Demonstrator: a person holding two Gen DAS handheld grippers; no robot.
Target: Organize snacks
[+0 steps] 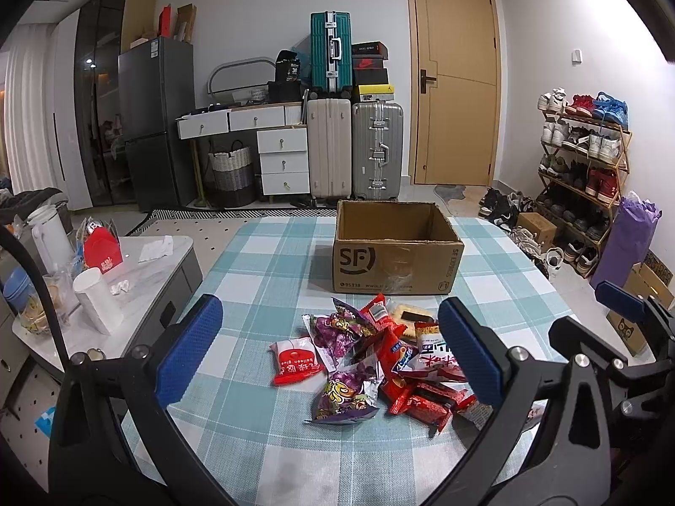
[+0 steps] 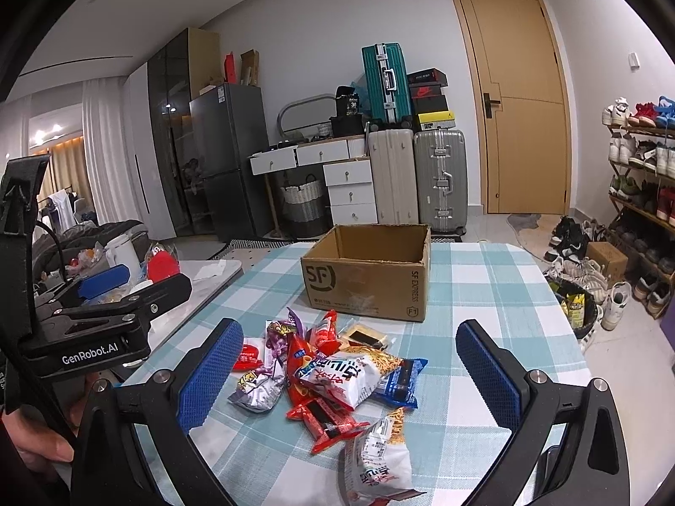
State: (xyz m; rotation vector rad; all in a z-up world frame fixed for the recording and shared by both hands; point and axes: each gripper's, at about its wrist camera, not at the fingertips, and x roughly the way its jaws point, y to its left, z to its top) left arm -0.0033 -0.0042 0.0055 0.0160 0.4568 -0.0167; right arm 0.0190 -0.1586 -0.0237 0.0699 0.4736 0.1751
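A pile of snack packets (image 1: 371, 358) lies on the checked tablecloth (image 1: 261, 261): purple, red and white bags. It also shows in the right wrist view (image 2: 329, 375). An open, empty-looking SF cardboard box (image 1: 396, 248) stands just behind the pile, seen too in the right wrist view (image 2: 367, 274). My left gripper (image 1: 329, 345) is open, hovering above and before the pile, holding nothing. My right gripper (image 2: 350, 371) is open and empty, likewise over the pile. The left gripper's body shows at the left of the right wrist view (image 2: 101, 320).
A side table (image 1: 139, 261) with a white kettle, cups and a red box stands left of the table. Suitcases (image 1: 354, 147), drawers and a fridge line the far wall. A shoe rack (image 1: 586, 160) and shoes fill the right side.
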